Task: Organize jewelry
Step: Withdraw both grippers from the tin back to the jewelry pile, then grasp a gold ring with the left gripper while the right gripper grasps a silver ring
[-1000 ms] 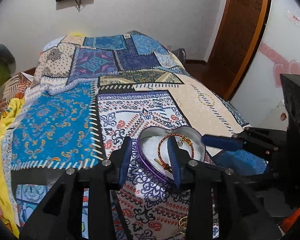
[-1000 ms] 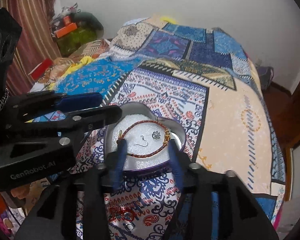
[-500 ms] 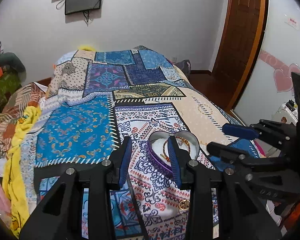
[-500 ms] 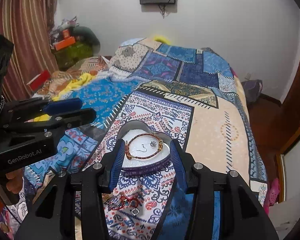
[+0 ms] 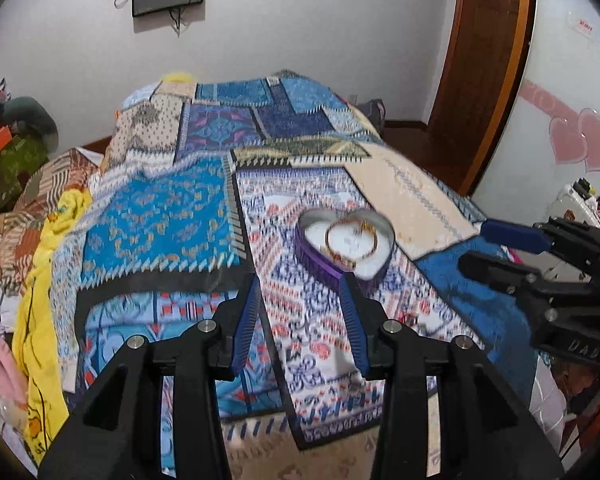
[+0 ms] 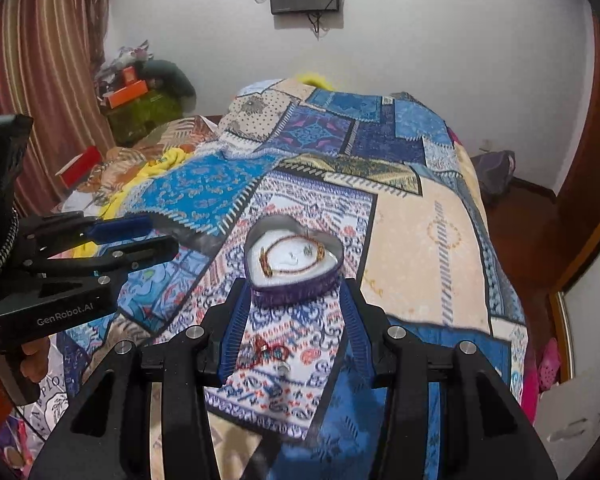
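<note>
Both hand-held grippers were drawn back and upward from the heart-shaped box [image 6: 294, 266] over the preceding second; the box, which had filled the space between the fingers, was now seen smaller and beyond the fingertips in both views. The left hand-held gripper [image 5: 300, 288] had its jaws opened slightly further in the last half second, with nothing between them. The right hand-held gripper [image 6: 294, 300] was likewise held apart and empty, the box lying just past its tips at 12 o'clock.

The box rested on the bed [image 6: 432, 216], near the middle of the patchwork quilt. It was judged that a placing step had been completed and that the retreat left room for the next piece to be fetched.

Materials and shapes:
- The box: thin metal wall with a purple outer band and a white, grainy lining.
- The bracelet [image 6: 290, 258]: a beaded red-and-gold ring laid flat inside the box, with small earrings within its loop.
- Loose jewelry [image 6: 268, 354]: small red beaded and metal pieces left on the quilt at 6 o'clock from the box, between the right fingers in the right wrist view; these were judged still to be sorted.
- The quilt: soft printed cloth in blue, white and cream panels.
</note>
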`<state>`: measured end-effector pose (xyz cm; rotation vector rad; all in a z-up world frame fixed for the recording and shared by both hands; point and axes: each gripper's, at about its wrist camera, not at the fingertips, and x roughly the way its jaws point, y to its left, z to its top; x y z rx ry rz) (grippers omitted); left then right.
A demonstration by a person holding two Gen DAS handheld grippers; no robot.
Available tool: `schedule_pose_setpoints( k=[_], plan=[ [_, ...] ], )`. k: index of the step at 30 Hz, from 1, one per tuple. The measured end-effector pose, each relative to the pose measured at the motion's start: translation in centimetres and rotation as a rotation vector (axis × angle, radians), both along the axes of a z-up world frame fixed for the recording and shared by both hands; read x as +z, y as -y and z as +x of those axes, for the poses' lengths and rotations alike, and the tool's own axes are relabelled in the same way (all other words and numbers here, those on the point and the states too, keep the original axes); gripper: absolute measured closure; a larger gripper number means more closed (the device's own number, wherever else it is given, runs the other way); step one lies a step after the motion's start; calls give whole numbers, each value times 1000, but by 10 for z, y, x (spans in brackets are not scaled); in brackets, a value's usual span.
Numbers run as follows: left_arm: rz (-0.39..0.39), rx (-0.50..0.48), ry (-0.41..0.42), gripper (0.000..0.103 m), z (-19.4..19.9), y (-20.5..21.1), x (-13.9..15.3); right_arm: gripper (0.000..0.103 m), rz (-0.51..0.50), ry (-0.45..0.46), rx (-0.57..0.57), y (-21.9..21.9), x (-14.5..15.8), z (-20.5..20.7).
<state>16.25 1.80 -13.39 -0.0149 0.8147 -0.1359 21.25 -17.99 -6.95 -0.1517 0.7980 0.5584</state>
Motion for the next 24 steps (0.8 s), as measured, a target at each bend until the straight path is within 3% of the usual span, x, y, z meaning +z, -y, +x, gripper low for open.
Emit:
schedule_pose_setpoints(
  k=[15, 24],
  plan=[
    [-43, -69, -184, 63, -8, 20, -54, 60, -52, -138, 9, 11, -49, -11],
    [-70, -103, -212, 63, -12, 30, -69, 60, -85, -152, 25, 9, -60, -11]
  ],
)
